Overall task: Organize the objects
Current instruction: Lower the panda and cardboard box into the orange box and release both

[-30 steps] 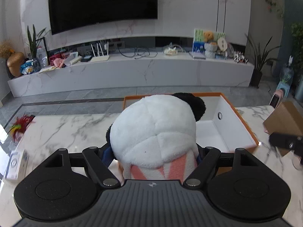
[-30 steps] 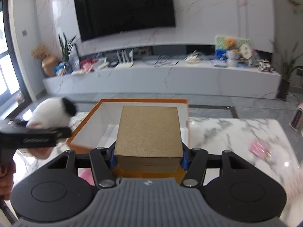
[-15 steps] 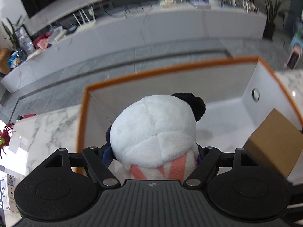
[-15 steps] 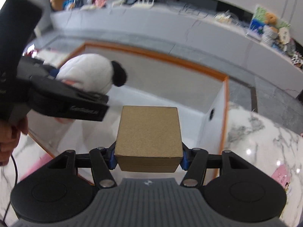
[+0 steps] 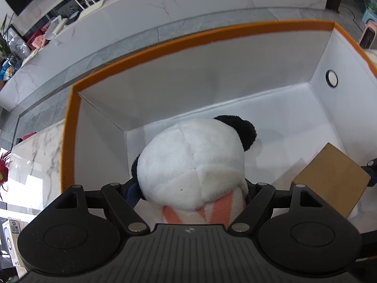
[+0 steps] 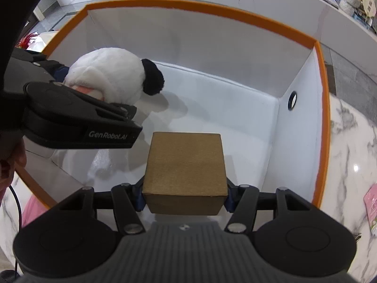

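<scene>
My left gripper (image 5: 188, 188) is shut on a white plush panda (image 5: 190, 162) with black ears and pink stripes, held inside the left part of a white box with an orange rim (image 5: 165, 44). My right gripper (image 6: 185, 197) is shut on a brown cardboard cube (image 6: 186, 167), held inside the same box (image 6: 322, 94) near its front. The cube also shows at the right of the left wrist view (image 5: 332, 179). The panda (image 6: 110, 75) and the left gripper's body show at the left of the right wrist view.
The box stands on a white marble table (image 6: 348, 146). A pink packet (image 6: 371, 200) lies on the table right of the box. A red feathery item (image 5: 3, 167) lies at the table's left. A long marble TV console (image 5: 165, 2) runs behind.
Both grippers have moved forward and tilted down over the box. The panda and the cube have gone from above the box rim to inside the box, close together.
</scene>
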The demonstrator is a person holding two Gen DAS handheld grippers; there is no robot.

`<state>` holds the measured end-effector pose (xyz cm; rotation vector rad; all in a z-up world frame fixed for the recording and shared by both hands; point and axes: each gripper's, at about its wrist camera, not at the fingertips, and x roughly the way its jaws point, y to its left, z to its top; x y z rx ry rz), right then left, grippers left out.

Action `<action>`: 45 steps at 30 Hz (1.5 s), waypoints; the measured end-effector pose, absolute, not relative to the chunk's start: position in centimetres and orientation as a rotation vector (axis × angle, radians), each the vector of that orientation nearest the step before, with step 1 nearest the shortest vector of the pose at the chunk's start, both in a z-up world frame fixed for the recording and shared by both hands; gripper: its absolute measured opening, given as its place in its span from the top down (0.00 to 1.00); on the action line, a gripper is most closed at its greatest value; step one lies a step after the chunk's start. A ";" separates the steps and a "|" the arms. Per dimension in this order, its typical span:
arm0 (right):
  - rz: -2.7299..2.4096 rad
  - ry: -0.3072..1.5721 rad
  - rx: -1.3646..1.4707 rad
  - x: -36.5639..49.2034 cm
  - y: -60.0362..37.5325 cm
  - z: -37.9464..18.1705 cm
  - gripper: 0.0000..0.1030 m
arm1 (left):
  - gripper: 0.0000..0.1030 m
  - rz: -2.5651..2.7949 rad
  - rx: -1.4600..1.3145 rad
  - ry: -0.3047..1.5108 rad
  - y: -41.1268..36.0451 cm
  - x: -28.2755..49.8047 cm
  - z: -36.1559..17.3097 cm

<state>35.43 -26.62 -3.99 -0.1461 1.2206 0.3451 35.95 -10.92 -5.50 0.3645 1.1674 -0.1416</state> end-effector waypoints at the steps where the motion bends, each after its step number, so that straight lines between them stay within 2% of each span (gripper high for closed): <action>1: 0.340 1.224 -0.143 35.4 -26.7 -4.1 0.41 | 0.11 -0.142 0.359 1.171 -10.9 36.0 -5.5; 4: 0.335 1.233 -0.126 35.4 -27.0 -4.3 0.40 | 0.09 -0.152 0.345 1.211 -10.8 36.3 -5.7; 5: 0.336 1.231 -0.120 35.3 -27.1 -4.3 0.37 | 0.08 -0.162 0.340 1.228 -10.7 36.5 -5.8; 6: 0.336 1.226 -0.117 35.2 -27.1 -4.1 0.31 | 0.08 -0.166 0.330 1.238 -10.5 36.5 -5.8; 9: 0.345 1.205 -0.109 34.9 -27.2 -3.6 0.25 | 0.06 -0.180 0.297 1.249 -10.3 36.5 -5.5; 23: 0.350 1.037 -0.174 30.9 -26.6 2.2 0.17 | 0.05 -0.219 0.166 1.141 -9.2 34.2 0.8; 25: 0.340 1.030 -0.179 30.5 -26.5 2.7 0.17 | 0.02 -0.206 0.174 1.134 -9.4 34.0 0.9; 36: 0.377 0.950 -0.079 28.0 -27.4 3.9 0.16 | 0.02 -0.192 0.052 1.118 -7.5 34.4 2.8; 45: 0.320 0.897 -0.003 21.8 -28.7 4.7 0.10 | 0.02 -0.229 0.042 1.012 -4.6 25.6 4.4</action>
